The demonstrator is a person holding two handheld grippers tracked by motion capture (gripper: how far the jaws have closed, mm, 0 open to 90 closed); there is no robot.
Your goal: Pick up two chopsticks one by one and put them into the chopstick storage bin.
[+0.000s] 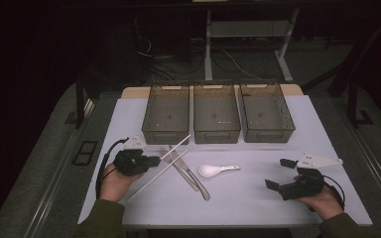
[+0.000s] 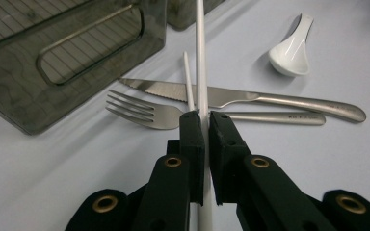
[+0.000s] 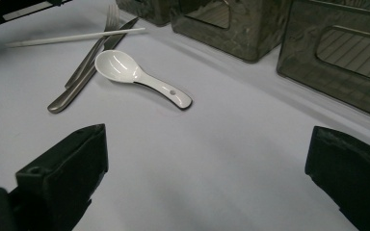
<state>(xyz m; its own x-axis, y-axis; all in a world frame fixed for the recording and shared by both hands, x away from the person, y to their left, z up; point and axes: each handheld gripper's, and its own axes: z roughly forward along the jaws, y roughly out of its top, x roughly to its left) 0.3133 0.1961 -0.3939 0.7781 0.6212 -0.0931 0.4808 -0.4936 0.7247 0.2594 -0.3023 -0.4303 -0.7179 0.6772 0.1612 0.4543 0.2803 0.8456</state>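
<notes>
Left gripper, near left of the table: jaws pressed together on a thin white chopstick, pinched between the pads, its far end pointing toward the leftmost smoky-grey plastic basket. A second thin white chopstick lies just beside it, over the steel fork and steel serrated knife. A white ceramic soup spoon rests right of these, apart. Right gripper, near right: jaws spread wide over bare white tabletop, holding and touching nothing.
</notes>
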